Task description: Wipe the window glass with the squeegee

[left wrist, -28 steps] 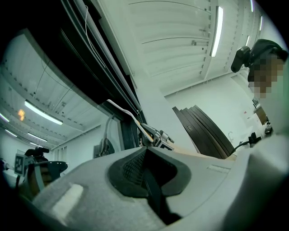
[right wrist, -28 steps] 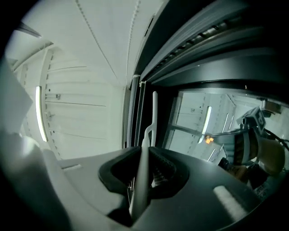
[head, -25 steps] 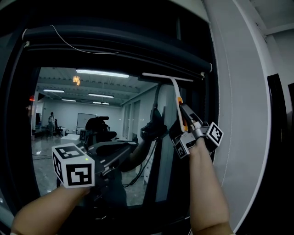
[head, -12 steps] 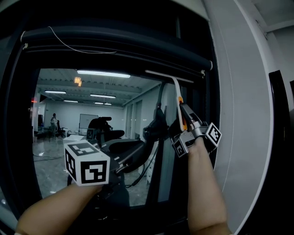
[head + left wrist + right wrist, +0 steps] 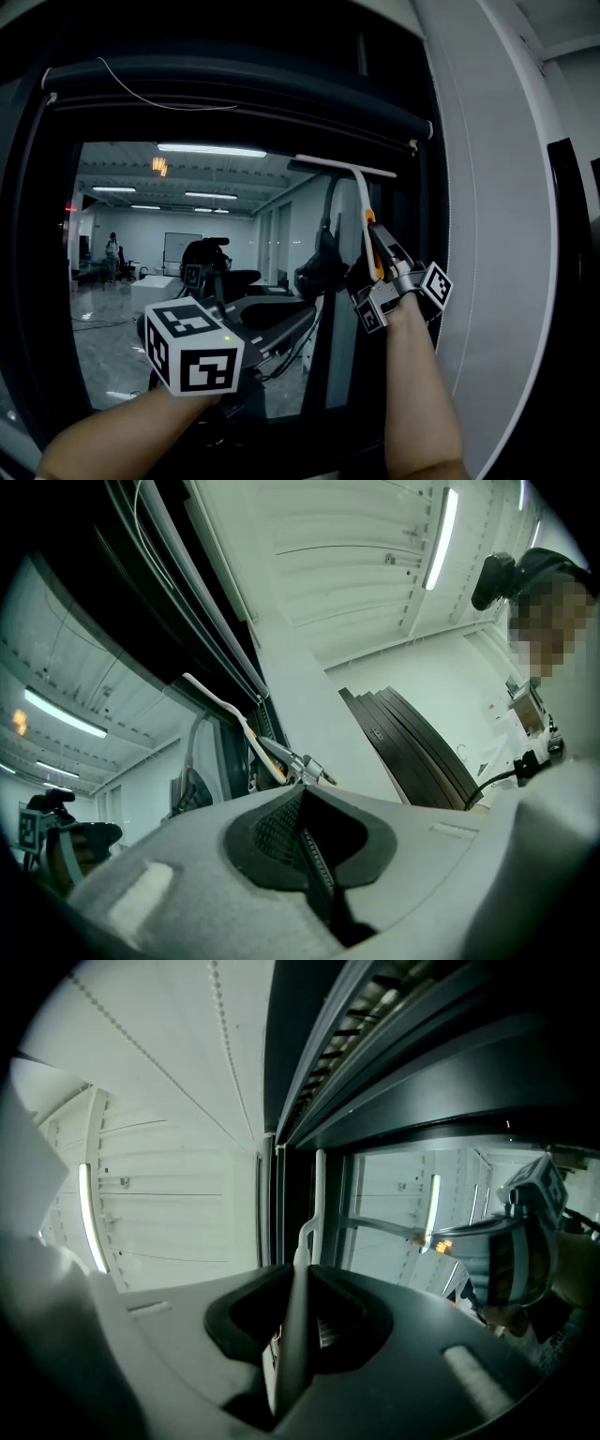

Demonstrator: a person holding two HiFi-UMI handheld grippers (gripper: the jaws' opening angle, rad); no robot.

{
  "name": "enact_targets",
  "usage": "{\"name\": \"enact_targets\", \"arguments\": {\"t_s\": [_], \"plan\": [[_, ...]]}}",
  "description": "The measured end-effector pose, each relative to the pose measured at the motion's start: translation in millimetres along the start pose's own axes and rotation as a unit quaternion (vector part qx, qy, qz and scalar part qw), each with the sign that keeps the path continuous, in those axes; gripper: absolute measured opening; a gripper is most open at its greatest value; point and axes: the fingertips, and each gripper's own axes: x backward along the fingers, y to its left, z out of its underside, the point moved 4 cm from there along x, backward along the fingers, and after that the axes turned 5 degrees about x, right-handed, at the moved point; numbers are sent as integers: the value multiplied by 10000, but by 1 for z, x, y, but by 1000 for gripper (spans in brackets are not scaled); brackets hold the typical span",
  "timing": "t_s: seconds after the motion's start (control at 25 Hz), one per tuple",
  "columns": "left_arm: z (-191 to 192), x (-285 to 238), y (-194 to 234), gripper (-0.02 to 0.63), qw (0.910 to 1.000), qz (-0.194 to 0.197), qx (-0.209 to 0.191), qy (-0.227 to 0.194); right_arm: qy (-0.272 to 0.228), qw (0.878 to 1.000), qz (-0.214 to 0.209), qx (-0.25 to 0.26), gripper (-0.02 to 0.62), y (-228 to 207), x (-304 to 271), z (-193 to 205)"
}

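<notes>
My squeegee (image 5: pixel 345 166) sits just under the roller blind (image 5: pixel 234 94), frame (image 5: pixel 427 216) close right; open glass (image 5: pixel 141 244) lies left and below.

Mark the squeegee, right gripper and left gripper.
squeegee (image 5: pixel 344 166): head view, middle of the blade bar.
right gripper (image 5: pixel 298 1274): right gripper view, claw tips, shut on the squeegee handle.
left gripper (image 5: pixel 303 797): left gripper view, claw tips, shut with nothing between them.

1. The squeegee (image 5: pixel 359 192) stands at the upper right of the window glass (image 5: pixel 141 234), just under the rolled blind (image 5: pixel 234 94).
2. The right gripper (image 5: pixel 377 251) grips its handle from below.
3. The left gripper (image 5: pixel 298 325) sits lower left, well apart from the squeegee.
</notes>
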Motion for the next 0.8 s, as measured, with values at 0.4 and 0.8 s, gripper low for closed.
{"name": "enact_targets", "arguments": {"t_s": [0.4,0.8], "plan": [[25,11,-1,0,9997,-31,256,-14,-14,10000,37,-50,63,-1,32,18],[41,16,11,0,9985,-154,516,-16,-16,9999,68,-82,63,-7,54,29]]}}
